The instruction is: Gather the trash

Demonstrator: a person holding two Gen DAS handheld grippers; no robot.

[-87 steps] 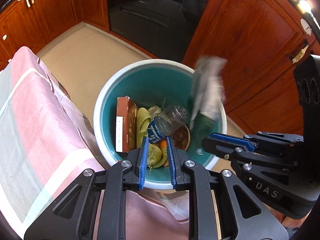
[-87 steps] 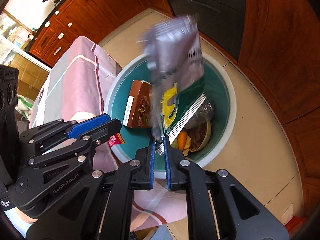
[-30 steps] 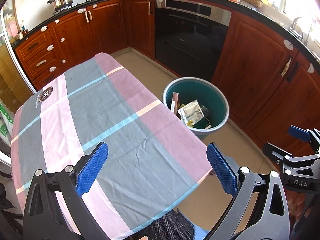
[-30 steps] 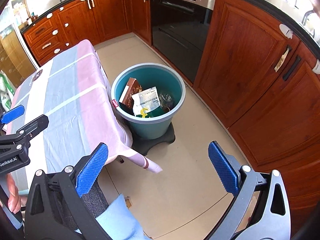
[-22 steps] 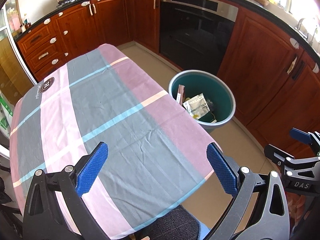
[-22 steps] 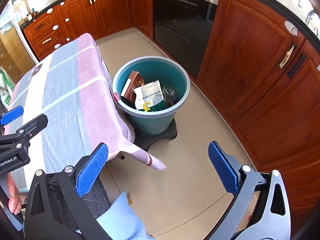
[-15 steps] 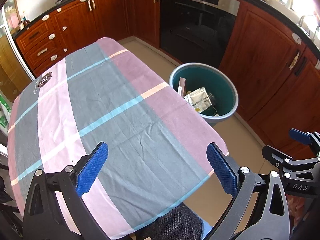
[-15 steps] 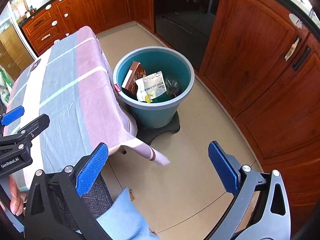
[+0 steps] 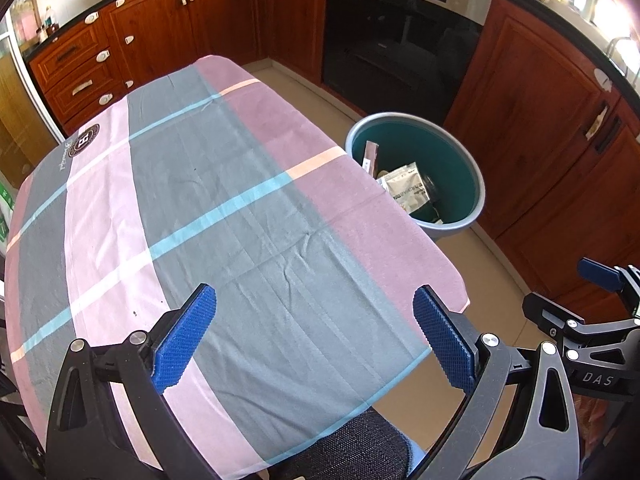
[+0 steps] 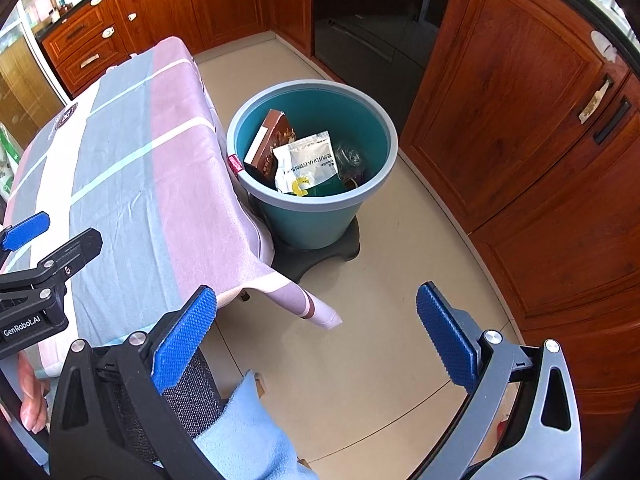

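Red-brown wooden cupboards [image 10: 516, 120] run around the kitchen, with a black oven [image 9: 400, 40] set into them. The floor [image 10: 384, 312] is pale tile.

The tabletop [image 9: 224, 216] has a cloth on it in pink and grey blocks with light blue and white stripes. Nothing lies on the cloth. One corner of the cloth hangs down near the floor.

A teal bin [image 10: 316, 216] with a grey-blue rim stands on the floor just beside the far end of the tabletop, on a black base [image 10: 320, 256]. The trash is inside the bin: a white packet [image 10: 306, 160] on top, a brown box [image 10: 270, 142] leaning against the wall next to it, and a clear plastic thing [image 10: 350, 156] on the other side.

The left gripper [image 9: 314, 340] is over the near part of the tabletop. Its jaws are spread wide with nothing in them. The right gripper [image 10: 316, 340] is over the floor, well apart from the bin. Its jaws are spread wide too, and hold nothing.

A bit of a hand [image 10: 30, 396] shows at the left edge of the right wrist view
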